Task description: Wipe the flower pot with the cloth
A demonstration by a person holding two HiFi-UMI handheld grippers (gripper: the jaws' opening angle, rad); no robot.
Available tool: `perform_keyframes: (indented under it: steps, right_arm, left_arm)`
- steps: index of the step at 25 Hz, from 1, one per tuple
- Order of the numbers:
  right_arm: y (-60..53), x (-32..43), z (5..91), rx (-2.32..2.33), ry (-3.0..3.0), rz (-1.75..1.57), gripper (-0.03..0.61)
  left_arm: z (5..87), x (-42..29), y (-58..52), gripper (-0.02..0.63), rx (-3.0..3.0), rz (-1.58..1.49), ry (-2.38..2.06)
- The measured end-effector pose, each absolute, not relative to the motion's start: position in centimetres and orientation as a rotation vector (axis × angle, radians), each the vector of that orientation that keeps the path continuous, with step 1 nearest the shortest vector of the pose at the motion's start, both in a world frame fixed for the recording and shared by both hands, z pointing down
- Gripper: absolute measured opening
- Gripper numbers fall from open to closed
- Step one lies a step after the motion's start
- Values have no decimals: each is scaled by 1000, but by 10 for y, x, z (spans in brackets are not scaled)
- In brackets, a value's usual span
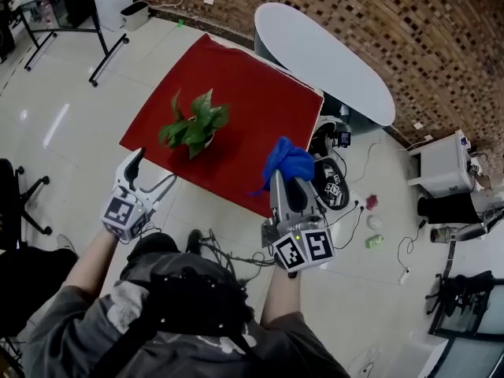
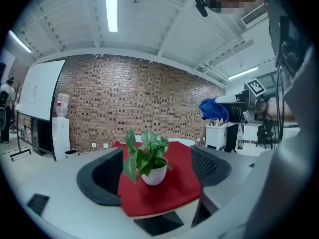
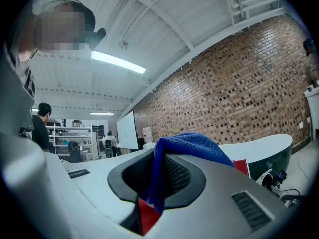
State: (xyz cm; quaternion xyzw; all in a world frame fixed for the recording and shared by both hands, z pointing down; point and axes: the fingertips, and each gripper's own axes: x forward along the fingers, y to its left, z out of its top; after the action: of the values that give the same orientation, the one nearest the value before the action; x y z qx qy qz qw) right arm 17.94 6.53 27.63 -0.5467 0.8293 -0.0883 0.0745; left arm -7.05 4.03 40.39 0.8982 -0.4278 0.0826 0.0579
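Observation:
A green plant (image 1: 194, 124) in a white flower pot (image 2: 154, 175) stands on the red table (image 1: 260, 93), near its front-left part. My left gripper (image 1: 153, 175) hovers just off the table's near-left edge, level with the pot and pointing at it. Its jaws are open and frame the pot from a distance, with nothing between them. My right gripper (image 1: 287, 181) is at the table's near-right edge, shut on a blue cloth (image 1: 288, 161). In the right gripper view the cloth (image 3: 187, 148) bunches over the jaws and hides most of what lies ahead.
A white oval counter (image 1: 331, 53) stands behind the red table against the brick wall. A whiteboard stand (image 1: 98, 30) is at the far left and a black office chair (image 1: 16, 203) at the left. Cables and small items (image 1: 370, 227) lie on the floor to the right, near a white cabinet (image 1: 445, 164).

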Motion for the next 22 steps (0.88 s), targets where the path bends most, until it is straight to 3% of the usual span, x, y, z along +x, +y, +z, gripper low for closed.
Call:
perform_keyframes:
  steps: [5,22]
  right_arm:
    - [43,179,307,-1643,2512,-330,52]
    - [-41,147,435,-1665,2622,-553,52]
  left_arm:
    - [454,-61,-1,472,2691,358,-1253]
    - [548,-29,-91,472,2778,569,-953]
